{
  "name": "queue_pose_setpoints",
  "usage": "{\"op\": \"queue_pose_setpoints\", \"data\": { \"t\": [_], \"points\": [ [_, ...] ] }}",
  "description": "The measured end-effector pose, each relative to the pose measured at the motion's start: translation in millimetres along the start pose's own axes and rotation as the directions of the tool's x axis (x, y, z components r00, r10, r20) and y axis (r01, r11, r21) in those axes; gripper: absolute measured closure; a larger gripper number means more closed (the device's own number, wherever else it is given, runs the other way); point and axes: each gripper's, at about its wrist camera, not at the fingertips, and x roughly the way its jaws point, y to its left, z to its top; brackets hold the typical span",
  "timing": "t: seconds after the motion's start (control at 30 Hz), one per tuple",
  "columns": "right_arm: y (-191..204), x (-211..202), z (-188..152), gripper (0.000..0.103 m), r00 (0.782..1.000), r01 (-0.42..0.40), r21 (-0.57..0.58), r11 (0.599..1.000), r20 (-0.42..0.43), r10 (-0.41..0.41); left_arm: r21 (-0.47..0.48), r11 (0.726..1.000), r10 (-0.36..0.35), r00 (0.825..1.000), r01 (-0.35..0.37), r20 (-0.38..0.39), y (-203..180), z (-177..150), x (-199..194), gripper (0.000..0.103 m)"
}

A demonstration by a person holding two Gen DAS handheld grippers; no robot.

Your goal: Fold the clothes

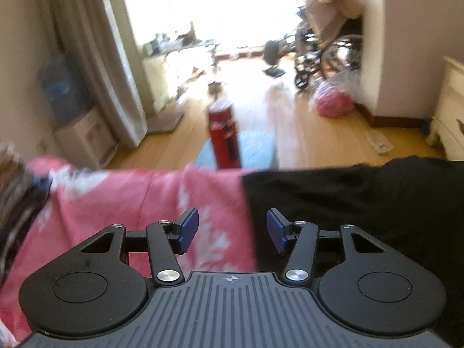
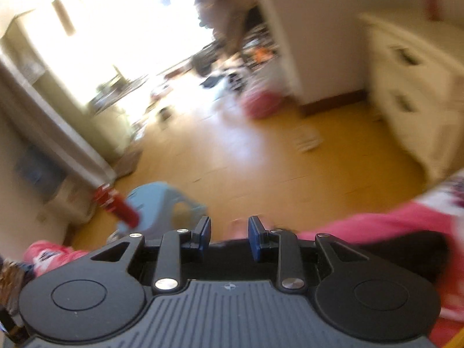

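Both views motion-blurred. Left gripper (image 1: 233, 230) has its blue pads spread wide, nothing between them, hovering over the seam where a black garment (image 1: 362, 203) lies on a pink-and-white patterned blanket (image 1: 121, 200); the garment fills the right half of the left wrist view, its left edge running straight down just right of centre between the fingers. Right gripper (image 2: 229, 236) fingers are parted by a narrower gap and empty; the camera is tilted, the same black garment (image 2: 406, 249) sits low right on the pink blanket (image 2: 400, 217), partly hidden behind the gripper body. Beyond the bed edge: red bottle (image 1: 224, 136) standing upright just past the blanket, directly ahead of the left gripper, with a light blue stool (image 1: 255, 148) behind it on the wooden floor (image 1: 304, 121). Further off are a water dispenser (image 1: 72, 116) against the left wall beside a curtain (image 1: 95, 58), a wheelchair (image 1: 324, 55) piled with something tan, a pink bag (image 1: 333, 101) by the wall corner, and a white dresser (image 1: 449, 110) at far right. Bright window washes out the background. Dark patterned fabric at the far left edge, too blurred to identify.
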Motion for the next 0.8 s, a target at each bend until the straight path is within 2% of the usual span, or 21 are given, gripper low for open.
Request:
{"op": "queue_pose_setpoints", "data": {
  "t": [0.1,0.2,0.27,0.33,0.4,0.47,0.53,0.63,0.67,0.73,0.8],
  "points": [
    [-49,-35,-12,0.069,0.995,0.091,0.039,0.995,0.038,-0.093,0.082,0.993,-0.085,0.996,0.083,0.022,-34,24,-8,0.051],
    [-94,-54,-26,0.066,0.986,0.148,0.105,0.983,0.058,-0.154,0.19,0.962,-0.203,0.979,0.197,0.013,-83,53,-17,0.051],
    [-121,-56,-35,0.061,0.982,0.163,0.162,0.973,0.066,-0.176,0.266,0.924,-0.281,0.959,0.276,-0.02,-121,70,-20,0.051],
    [-144,-53,-41,0.058,0.98,0.162,0.213,0.964,0.079,-0.182,0.346,0.872,-0.347,0.936,0.346,-0.06,-166,81,-22,0.051],
    [-163,-43,-43,0.055,0.982,0.158,0.238,0.958,0.063,-0.177,0.432,0.815,-0.39,0.917,0.386,-0.085,-215,85,-23,0.05],
    [-178,-31,-44,0.052,0.984,0.156,0.261,0.953,0.044,-0.173,0.485,0.765,-0.433,0.896,0.423,-0.1,-259,79,-22,0.05],
    [-185,-19,-44,0.051,0.985,0.157,0.281,0.947,0.028,-0.171,0.497,0.73,-0.486,0.868,0.469,-0.105,-293,64,-20,0.051],
    [-184,-17,-43,0.051,0.985,0.155,0.228,0.961,0.044,-0.169,0.483,0.699,-0.557,0.825,0.528,-0.095,-329,43,-13,0.052],
    [-180,-18,-43,0.051,0.985,0.149,0.193,0.97,0.053,-0.162,0.473,0.7,-0.562,0.821,0.535,-0.097,-336,39,-10,0.053],
    [-165,-22,-43,0.051,0.99,0.113,0.094,0.989,0.076,-0.12,0.453,0.702,-0.572,0.814,0.55,-0.102,-349,30,-3,0.061],
    [-143,-20,-47,0.052,0.99,0.113,-0.062,0.992,0.095,-0.107,0.432,0.704,-0.582,0.807,0.564,-0.106,-361,21,4,0.063]
  ]
}}
